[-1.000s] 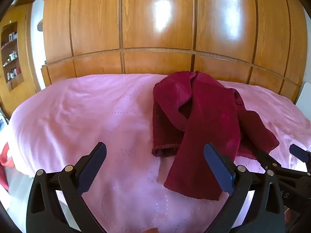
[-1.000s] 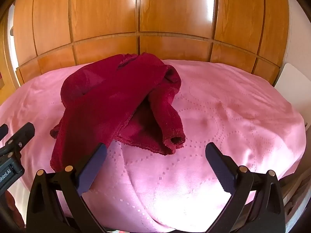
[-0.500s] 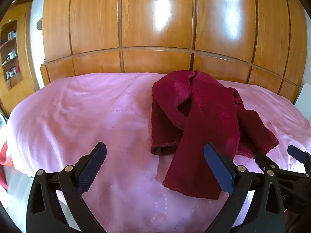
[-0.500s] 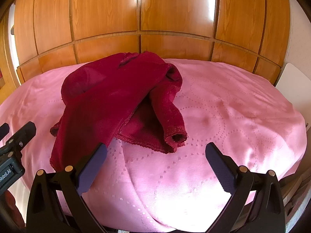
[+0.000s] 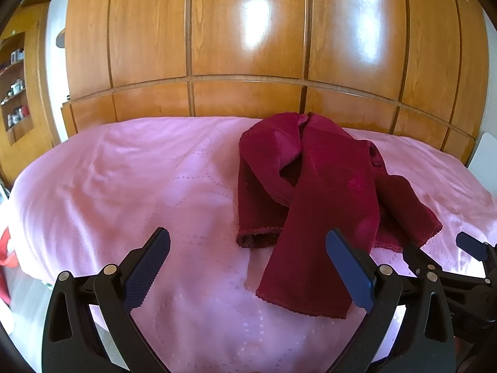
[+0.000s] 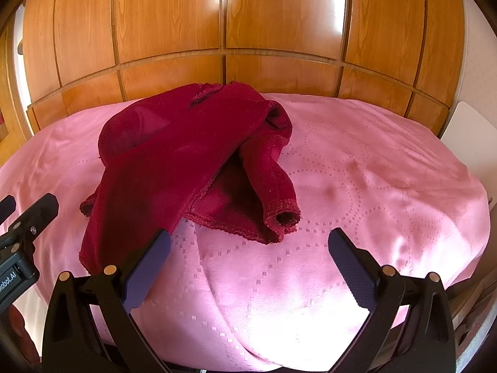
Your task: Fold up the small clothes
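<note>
Both grippers have eased slightly nearer the garment (image 5: 313, 199) over the last second; it sits a little larger in both views, and its lie is unchanged. No contact as yet. Judgement: approach phase, folding not begun.

Left gripper (image 5: 248, 267): released, jaws wide, nothing between them. The garment lies ahead and to its right, with the near hem (image 5: 298, 306) reaching down between the jaws, close to the right pad. A cuff opening (image 5: 256, 239) faces this gripper, just ahead.

Right gripper (image 6: 248, 267): released, jaws wide, empty. The garment lies ahead and to its left; the left pad overlaps its near flap in view, but touching or not cannot be told. A second cuff (image 6: 284, 217) lies just ahead, between the jaws.

Garment condition: crumpled, sleeves crossed over the body, layers overlapping. It will likely need spreading flat before any fold.

Edges: scalloped hems show on the near side toward both grippers and look free to pinch. The far collar end lies close to the wardrobe (image 5: 248, 46).

Room: the bedspread (image 5: 108, 186) is bare to the left of the left gripper, and likewise to the right of the right gripper. The grippers stand near each other; crossing paths is a risk.
</note>
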The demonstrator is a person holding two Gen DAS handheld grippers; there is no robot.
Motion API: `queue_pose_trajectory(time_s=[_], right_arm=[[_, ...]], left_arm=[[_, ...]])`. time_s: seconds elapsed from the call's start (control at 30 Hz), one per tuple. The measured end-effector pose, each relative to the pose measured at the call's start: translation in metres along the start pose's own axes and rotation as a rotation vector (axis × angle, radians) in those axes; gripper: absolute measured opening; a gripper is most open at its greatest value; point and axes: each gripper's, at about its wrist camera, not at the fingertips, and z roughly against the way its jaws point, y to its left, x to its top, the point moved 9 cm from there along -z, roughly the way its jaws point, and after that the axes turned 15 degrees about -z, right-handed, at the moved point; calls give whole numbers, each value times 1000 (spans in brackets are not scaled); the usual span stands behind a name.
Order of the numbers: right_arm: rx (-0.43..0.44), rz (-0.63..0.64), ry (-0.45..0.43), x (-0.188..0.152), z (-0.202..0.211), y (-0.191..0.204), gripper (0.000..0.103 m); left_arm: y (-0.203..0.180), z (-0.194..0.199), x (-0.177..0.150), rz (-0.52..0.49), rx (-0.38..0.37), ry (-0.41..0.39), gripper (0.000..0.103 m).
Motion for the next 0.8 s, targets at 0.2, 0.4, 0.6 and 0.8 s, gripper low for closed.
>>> queue_pose_trajectory(time_s=[0.2,0.4,0.6,0.8], right_arm=[[0,0,6,0,0,-1,101],[0,4,10,-1,0,0,101],[-3,2,23,-3,-5,-1,101],[-3,-9,51,-6,-12,-4,101]], left_arm=[[1,-2,0,10,-1,6,99],[1,-1,0,8,-2,3,99],[3,-3,-1,12,6,11,99],[13,-8,-3,30,62,42,99]])
